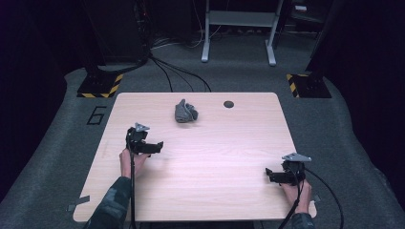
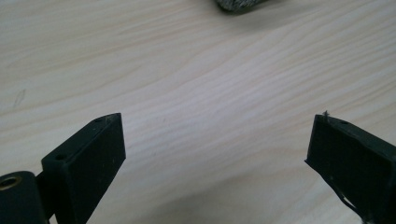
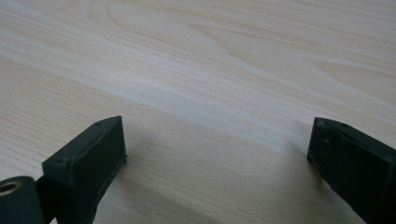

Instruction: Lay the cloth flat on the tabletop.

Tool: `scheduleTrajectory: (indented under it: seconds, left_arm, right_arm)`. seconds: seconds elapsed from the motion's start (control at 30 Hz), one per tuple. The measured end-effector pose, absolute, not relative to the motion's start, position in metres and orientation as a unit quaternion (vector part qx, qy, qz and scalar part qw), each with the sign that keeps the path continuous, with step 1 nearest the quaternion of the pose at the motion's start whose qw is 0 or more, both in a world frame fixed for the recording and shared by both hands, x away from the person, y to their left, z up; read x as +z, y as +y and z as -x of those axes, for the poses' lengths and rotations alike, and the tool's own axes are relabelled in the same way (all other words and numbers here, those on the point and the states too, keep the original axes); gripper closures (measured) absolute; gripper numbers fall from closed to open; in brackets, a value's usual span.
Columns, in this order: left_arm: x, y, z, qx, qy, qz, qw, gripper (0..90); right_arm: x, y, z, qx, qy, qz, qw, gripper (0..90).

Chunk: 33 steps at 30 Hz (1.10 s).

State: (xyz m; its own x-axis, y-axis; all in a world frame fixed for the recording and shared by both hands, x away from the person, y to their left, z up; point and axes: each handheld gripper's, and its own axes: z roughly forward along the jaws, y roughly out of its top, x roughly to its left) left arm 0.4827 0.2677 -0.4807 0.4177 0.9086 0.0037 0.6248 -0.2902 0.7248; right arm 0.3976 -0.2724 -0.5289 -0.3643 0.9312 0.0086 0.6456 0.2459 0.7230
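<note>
My left tongs (image 1: 155, 147) stand with their jaws spread wide and nothing between them, low over the pale wood-grain tabletop (image 1: 215, 157) on its left half, and in the left gripper view the two black jaws (image 2: 215, 140) frame bare wood with the edge of a grey fabric thing at the top of the picture. My right tongs (image 1: 273, 176) are likewise gaping and empty, down near the front right corner, well apart from the left pair and from anything else; the right gripper view looks across plain wood grain between the jaws (image 3: 217, 142). Beyond the left tongs, toward the far edge and a little to the right, lies the crumpled grey cloth bundle (image 1: 185, 111), which looks like a balled sock or small rag, with a small dark round hole in the tabletop (image 1: 229, 104) off to its right. I judge the bundle light, soft and limp: it should squash under the jaws instead of slipping, it will not break, and it may sag or unroll once lifted. The best hold seems to be across its thickest bunched middle, pinching several folds at once, not a loose end.
</note>
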Motion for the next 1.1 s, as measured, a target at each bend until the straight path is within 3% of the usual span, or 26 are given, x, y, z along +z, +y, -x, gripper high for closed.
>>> scheduleTrajectory:
  seconds: [1.1]
  left_arm:
    - [-0.449, 0.197, -0.588, 0.19, 0.48, -0.782, 0.348, 11.0]
  right_arm:
    - [-0.529, -0.273, -0.397, 0.327, 0.76, -0.518, 0.219, 4.1]
